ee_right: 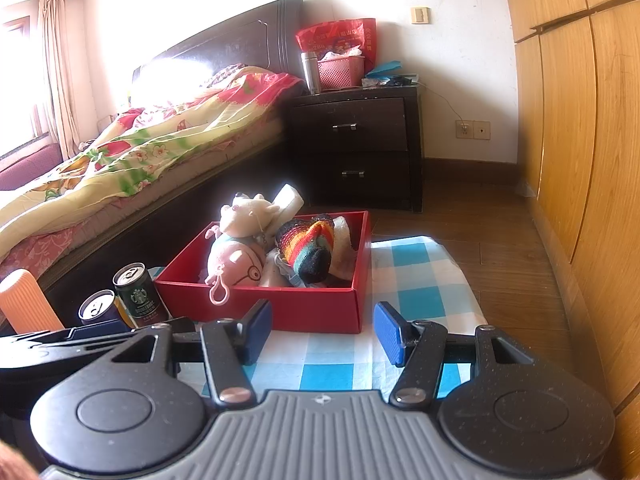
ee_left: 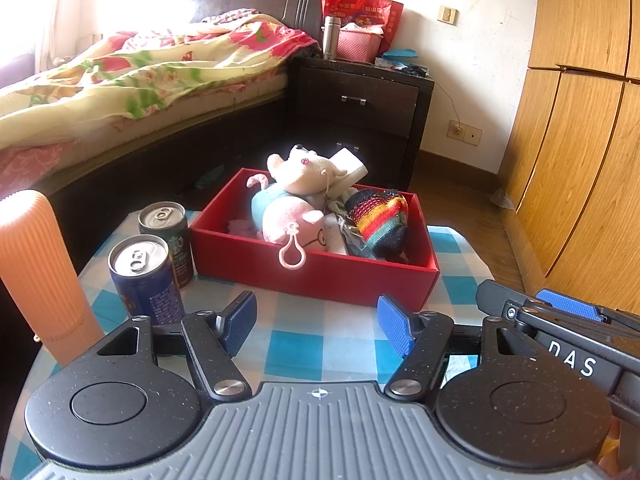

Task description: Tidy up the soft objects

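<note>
Red box (ee_left: 320,276) on the checked cloth (ee_left: 296,348) contains, left to right, a pink plush pig (ee_left: 292,220), a cream plush mouse (ee_left: 304,172) above it, and a striped knit item (ee_left: 384,220). Two cans (ee_left: 140,276) stand just beside the box's left. Left gripper (ee_left: 316,328) and right gripper (ee_right: 322,334): jaws apart, empty. Bed (ee_left: 120,80) and nightstand (ee_left: 360,112) behind.

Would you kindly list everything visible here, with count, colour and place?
box: one, red, on the checked cloth
plush toys: two, pink and cream, inside the box, left
knitted item: one, rainbow-striped, inside the box, right
cans: two, dark blue and dark green, left of the box
ribbed cylinder: one, orange, far left
cloth: one, blue-and-white checked, under everything
nightstand: one, dark, behind
left gripper: open, empty
right gripper: open, empty
</note>
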